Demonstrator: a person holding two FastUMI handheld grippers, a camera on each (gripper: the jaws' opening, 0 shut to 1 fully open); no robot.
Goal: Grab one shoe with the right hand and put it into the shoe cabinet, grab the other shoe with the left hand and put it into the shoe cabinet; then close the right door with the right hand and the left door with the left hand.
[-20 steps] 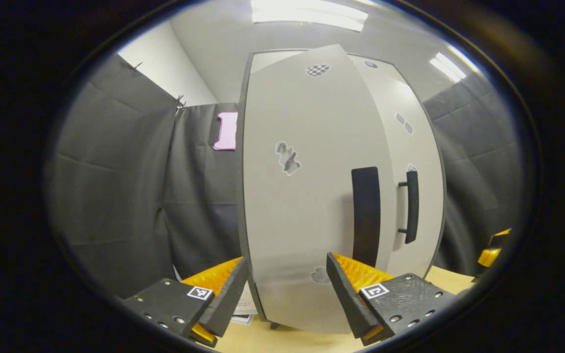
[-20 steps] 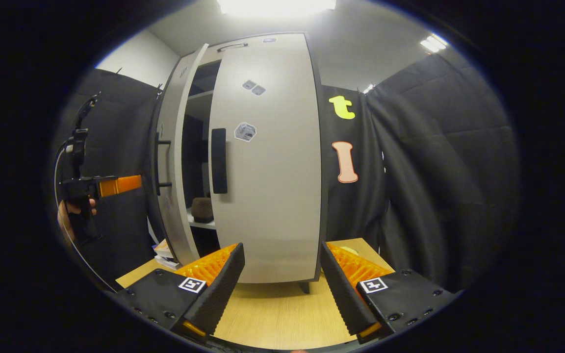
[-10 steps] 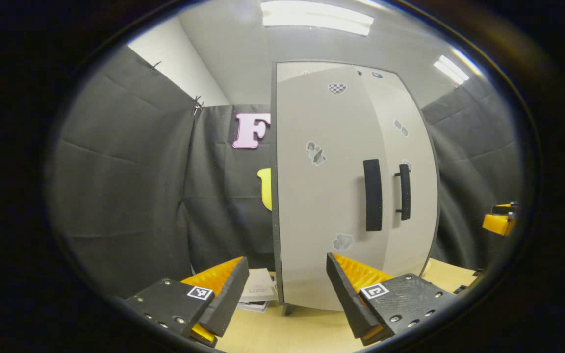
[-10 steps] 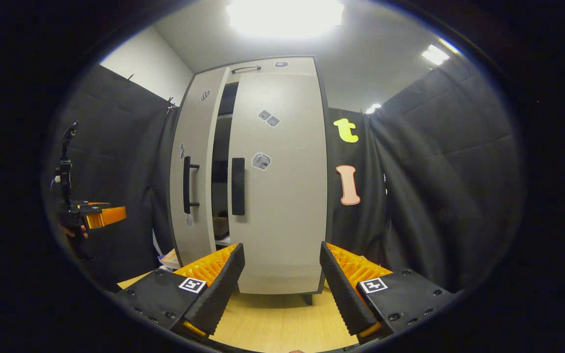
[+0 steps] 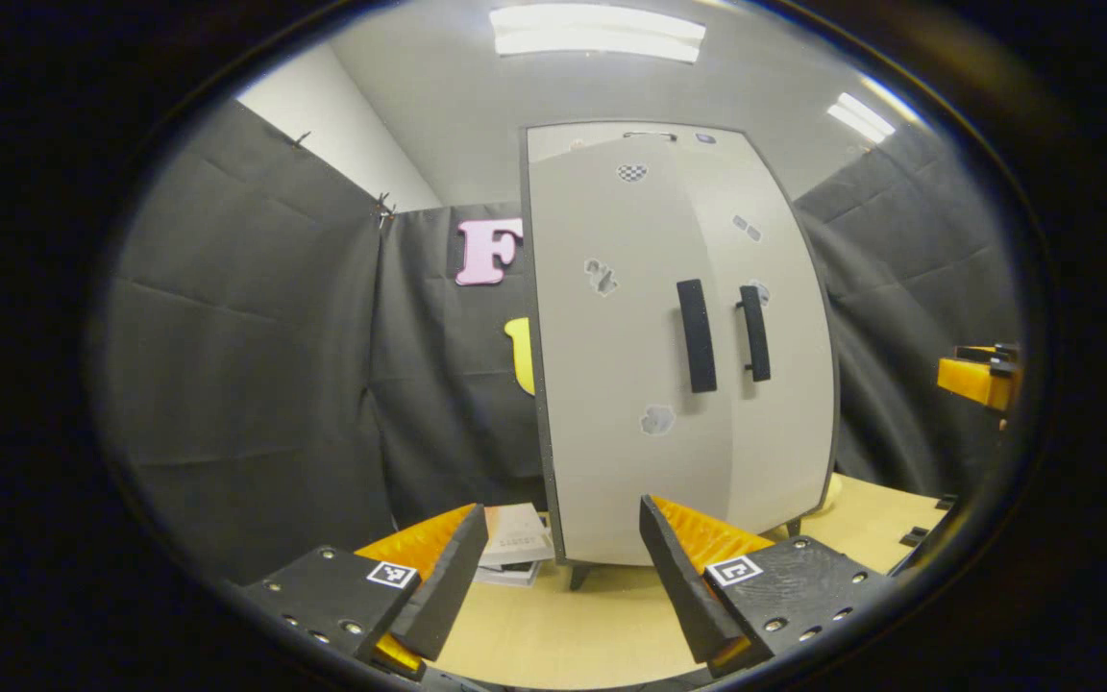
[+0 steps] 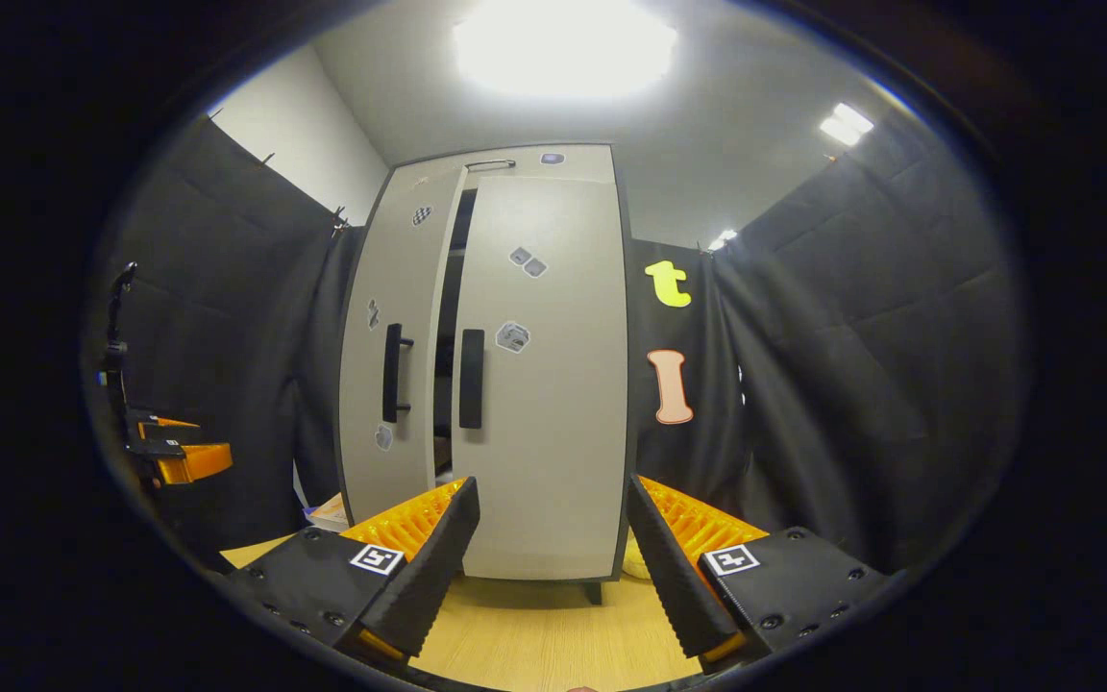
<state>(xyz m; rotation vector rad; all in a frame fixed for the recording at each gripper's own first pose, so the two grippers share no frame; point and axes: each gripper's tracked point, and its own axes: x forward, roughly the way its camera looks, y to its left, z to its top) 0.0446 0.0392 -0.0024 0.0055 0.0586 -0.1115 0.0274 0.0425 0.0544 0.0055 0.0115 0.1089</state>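
Note:
The pale grey shoe cabinet (image 5: 630,481) stands upright on the wooden top. In the right gripper view its right door (image 6: 553,432) lies flat against the cabinet. The left door (image 6: 398,452) stands a little ajar, with a narrow dark gap (image 6: 448,317) between the two. Both black handles (image 5: 698,336) (image 5: 753,332) sit side by side. The shoes are hidden behind the doors. My left gripper (image 5: 558,567) is open and empty, back from the cabinet. My right gripper (image 6: 553,557) is open and empty too, facing the right door. Each gripper shows at the edge of the other's view: the right gripper (image 5: 981,380), the left gripper (image 6: 174,457).
A small stack of papers (image 5: 515,543) lies by the cabinet's left foot. A pale yellow thing (image 6: 632,562) sits by its right foot. The light wooden top (image 5: 563,634) stretches in front. Black cloth walls close in on both sides and behind.
The left door has swung in from wide open to a narrow gap. Both grippers have drawn back from the cabinet, which now looks smaller and farther off.

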